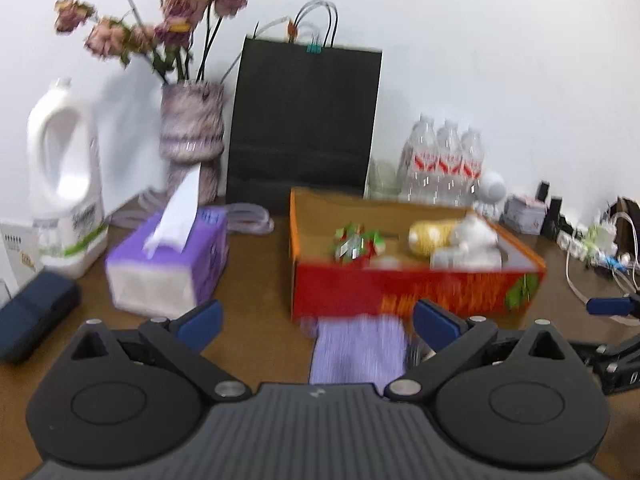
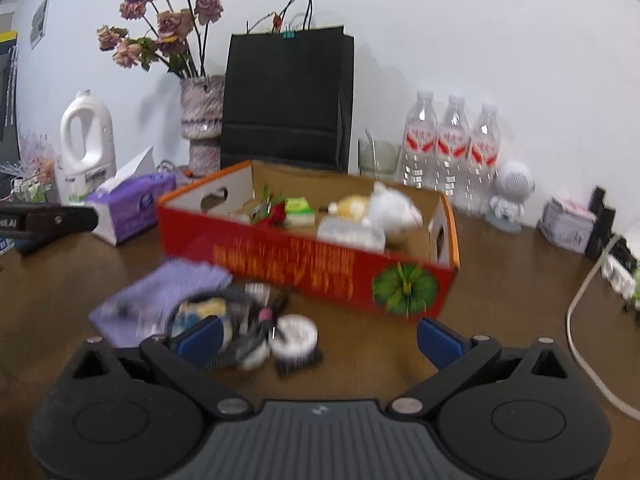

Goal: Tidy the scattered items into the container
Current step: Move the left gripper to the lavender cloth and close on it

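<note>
1. Nearest of all is the right gripper (image 2: 318, 342). Its two blue fingers stand wide apart and hold nothing.
2. Just past its left finger sits a little heap still out on the brown table (image 2: 500, 272): a round white tin (image 2: 294, 338), a dark mesh pouch (image 2: 236, 320) with small blurry bits inside, and a purple cloth (image 2: 160, 296) spread flat under part of it.
3. The left gripper (image 1: 316, 326) is wide open and empty too. The same purple cloth lies right between its fingers, so it looks ready to take the cloth.
4. A bit farther is the red and orange cardboard box (image 2: 304, 268). It is the container, and the heap lies close to its near wall, so each trip should be short.
5. Some things are already inside: a white plush toy (image 2: 394, 210), something yellow beside it, a green packet (image 2: 298, 206) and a red and green shiny thing.
6. To the left is a purple tissue box (image 2: 128, 208) and a white jug (image 2: 86, 140).
7. Far back by the wall stand a black paper bag (image 2: 286, 100), a vase of dried roses (image 2: 202, 116) and three water bottles (image 2: 452, 144). I think those stay put.
</note>
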Motion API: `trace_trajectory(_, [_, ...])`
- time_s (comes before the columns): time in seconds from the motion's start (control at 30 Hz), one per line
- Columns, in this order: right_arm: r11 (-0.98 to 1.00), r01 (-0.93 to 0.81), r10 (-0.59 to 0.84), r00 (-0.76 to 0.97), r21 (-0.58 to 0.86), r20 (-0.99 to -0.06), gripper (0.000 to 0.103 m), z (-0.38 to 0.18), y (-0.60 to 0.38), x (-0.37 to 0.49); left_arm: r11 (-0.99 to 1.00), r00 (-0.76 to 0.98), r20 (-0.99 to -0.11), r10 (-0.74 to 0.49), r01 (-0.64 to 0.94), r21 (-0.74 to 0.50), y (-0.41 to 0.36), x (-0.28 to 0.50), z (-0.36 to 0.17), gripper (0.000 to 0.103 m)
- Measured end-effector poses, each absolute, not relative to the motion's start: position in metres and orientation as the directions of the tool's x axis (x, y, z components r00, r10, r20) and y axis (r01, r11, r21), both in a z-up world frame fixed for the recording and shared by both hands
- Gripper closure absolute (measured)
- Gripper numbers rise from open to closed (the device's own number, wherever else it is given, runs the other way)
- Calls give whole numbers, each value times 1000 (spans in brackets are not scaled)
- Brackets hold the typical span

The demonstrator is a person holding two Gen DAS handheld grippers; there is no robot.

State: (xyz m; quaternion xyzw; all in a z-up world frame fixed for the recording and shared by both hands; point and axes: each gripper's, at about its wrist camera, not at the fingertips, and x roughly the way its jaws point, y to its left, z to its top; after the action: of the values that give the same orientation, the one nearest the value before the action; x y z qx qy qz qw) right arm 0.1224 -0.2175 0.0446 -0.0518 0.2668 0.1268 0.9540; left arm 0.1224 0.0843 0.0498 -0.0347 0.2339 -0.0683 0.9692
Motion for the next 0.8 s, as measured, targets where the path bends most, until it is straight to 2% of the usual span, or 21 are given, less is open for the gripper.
trace_trajectory(0.2, [967,-256,205,801,-13,-563,0,21,-221,100,991,842,-522,-133,103,-85,87,102,18,0])
trace_trajectory(0.67, [967,-256,212,753,20,-623,0,-4,-214,97,995,845,-526,-95,81,-50,74,91,2,0])
trace_trajectory(0.8, [974,-223,196,740,39,-643,0,-6,-219,102,993,844,-526,-105,61,-102,80,92,1,0])
